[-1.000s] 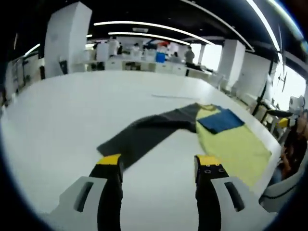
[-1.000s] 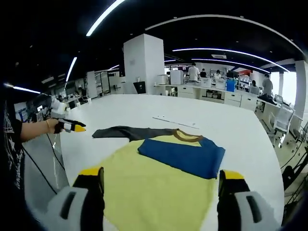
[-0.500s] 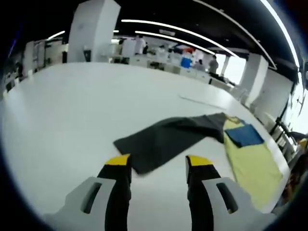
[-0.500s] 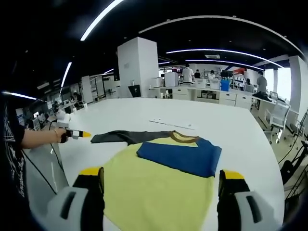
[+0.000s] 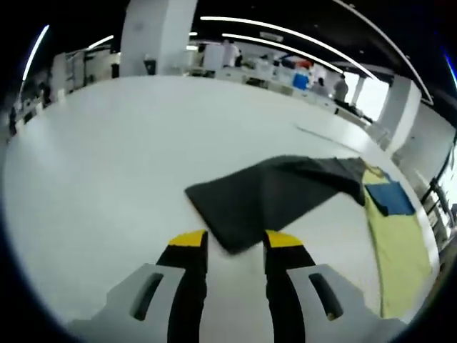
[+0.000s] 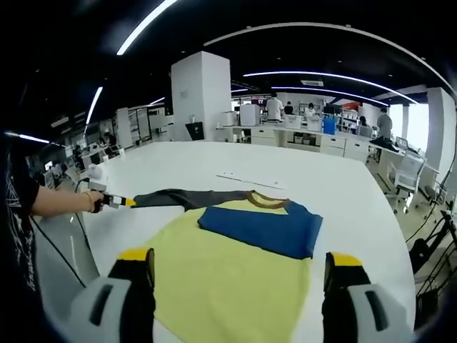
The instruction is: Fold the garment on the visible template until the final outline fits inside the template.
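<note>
The left gripper view looks low along the table, close to the garment's dark sleeve end. The right gripper view faces the same garment from its hem, higher up.

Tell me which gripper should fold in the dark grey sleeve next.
Left. The left gripper sits at the cuff end of the dark grey sleeve, jaws narrowed around its edge. The right gripper hangs open over the yellow body, farther from the sleeve.
</note>
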Action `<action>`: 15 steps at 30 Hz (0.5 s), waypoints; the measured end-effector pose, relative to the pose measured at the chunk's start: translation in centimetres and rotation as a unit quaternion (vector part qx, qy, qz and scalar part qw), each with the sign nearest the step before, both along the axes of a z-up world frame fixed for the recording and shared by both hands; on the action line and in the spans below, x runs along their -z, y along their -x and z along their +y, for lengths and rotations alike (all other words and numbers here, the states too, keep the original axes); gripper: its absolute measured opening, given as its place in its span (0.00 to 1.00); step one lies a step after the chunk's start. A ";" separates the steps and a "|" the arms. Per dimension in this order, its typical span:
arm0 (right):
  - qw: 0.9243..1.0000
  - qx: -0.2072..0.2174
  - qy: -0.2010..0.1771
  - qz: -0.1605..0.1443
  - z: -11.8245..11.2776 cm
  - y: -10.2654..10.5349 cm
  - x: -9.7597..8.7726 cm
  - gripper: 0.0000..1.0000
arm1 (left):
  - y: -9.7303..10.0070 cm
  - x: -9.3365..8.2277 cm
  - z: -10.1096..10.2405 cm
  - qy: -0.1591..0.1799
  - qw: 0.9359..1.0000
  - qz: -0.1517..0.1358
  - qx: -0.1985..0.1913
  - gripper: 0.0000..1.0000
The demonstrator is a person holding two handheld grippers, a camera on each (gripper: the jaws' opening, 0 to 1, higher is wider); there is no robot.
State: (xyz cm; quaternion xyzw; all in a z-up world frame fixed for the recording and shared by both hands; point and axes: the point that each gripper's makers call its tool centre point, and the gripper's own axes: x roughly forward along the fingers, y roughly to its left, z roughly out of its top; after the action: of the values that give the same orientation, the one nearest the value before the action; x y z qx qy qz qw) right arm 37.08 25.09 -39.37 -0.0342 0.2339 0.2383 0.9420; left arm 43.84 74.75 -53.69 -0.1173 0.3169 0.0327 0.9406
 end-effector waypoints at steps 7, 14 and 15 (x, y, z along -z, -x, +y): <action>1.000 0.002 0.013 0.006 0.2 0.5 -0.2 0.98 | -0.1 0.2 0.5 -0.008 1.000 0.003 -0.013 0.15; 0.999 -0.002 0.031 0.012 0.2 0.6 0.3 0.97 | 0.1 0.0 -0.2 -0.019 0.999 0.014 -0.027 0.03; 0.999 -0.002 0.030 0.012 0.2 0.6 0.3 0.97 | 0.0 0.1 -0.1 -0.021 0.999 0.014 -0.027 0.03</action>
State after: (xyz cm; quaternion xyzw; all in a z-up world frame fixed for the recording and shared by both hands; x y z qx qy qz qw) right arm 36.44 25.33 -39.68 -0.0599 0.2516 0.2332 0.9374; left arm 43.85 74.64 -53.75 -0.1057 0.3264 0.0663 0.9370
